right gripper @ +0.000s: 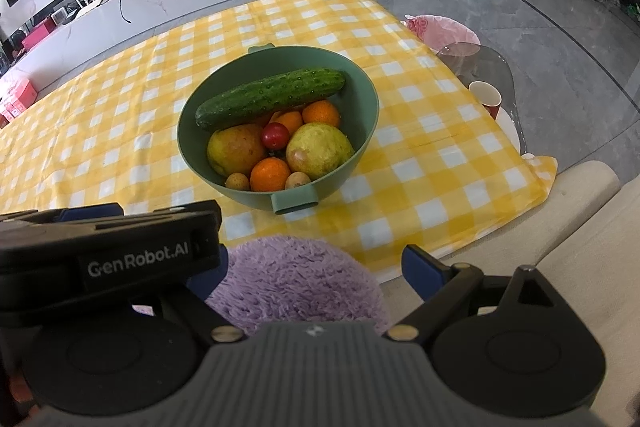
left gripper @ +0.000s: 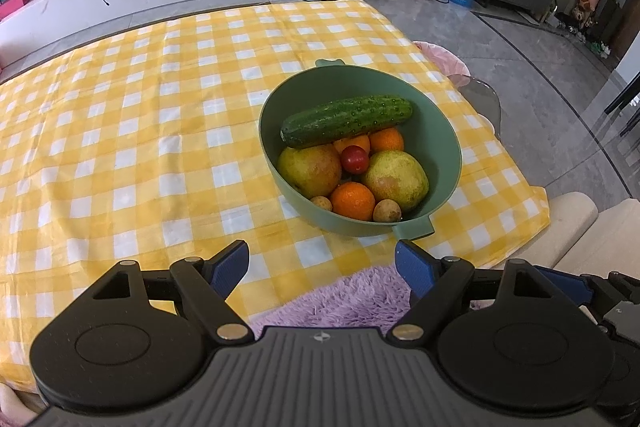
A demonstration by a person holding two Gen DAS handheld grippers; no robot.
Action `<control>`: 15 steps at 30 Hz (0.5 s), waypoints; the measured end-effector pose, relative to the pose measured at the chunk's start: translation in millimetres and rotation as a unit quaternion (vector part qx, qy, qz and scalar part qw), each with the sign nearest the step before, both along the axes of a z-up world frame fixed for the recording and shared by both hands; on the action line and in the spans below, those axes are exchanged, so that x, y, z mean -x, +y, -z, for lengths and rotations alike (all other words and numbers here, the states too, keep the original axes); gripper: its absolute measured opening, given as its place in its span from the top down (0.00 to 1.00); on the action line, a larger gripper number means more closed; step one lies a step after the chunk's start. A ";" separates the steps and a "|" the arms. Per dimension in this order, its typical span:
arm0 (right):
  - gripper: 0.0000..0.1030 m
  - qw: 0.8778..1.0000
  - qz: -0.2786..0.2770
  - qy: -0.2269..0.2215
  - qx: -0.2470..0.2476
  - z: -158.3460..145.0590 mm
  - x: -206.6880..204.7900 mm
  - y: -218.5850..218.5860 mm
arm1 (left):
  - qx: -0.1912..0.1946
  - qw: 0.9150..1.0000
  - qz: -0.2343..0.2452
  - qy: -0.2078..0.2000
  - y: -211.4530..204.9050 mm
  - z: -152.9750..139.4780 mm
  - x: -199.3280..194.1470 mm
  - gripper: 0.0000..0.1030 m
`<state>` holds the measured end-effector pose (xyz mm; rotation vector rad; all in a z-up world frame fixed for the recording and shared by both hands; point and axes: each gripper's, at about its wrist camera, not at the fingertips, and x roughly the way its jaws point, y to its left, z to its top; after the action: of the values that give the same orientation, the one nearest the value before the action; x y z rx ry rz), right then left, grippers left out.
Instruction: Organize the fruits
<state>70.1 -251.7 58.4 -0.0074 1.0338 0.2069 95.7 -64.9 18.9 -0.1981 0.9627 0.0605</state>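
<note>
Fruit bowl (left gripper: 440,131) on checkered tablecloth (left gripper: 140,107)

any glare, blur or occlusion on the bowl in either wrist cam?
Left wrist: sharp, even daylight, green bowl unobstructed between the open left gripper fingers; heavy fisheye bending at the edges. Right wrist: bowl and cucumber also sharp, small highlights only; the left gripper's body blocks the lower left and hides one finger of the right gripper.
</note>
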 end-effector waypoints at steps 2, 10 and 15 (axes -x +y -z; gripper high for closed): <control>0.12 1.000 -0.001 0.000 0.001 -0.4 0.2 0.7 | 0.001 1.000 0.000 -0.001 -0.4 -0.4 0.6 0.06; 0.12 1.000 -0.001 -0.003 -0.002 -2.0 -0.5 2.0 | -0.004 1.000 0.000 -0.003 1.7 -2.8 0.9 0.06; 0.12 1.000 -0.002 -0.006 -0.002 -4.7 -0.3 4.8 | -0.006 1.000 -0.001 -0.006 3.8 -5.2 2.3 0.06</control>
<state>70.3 -247.0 63.2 -0.0067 1.0220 0.2114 93.4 -61.1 24.1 -0.1892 0.9495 0.0666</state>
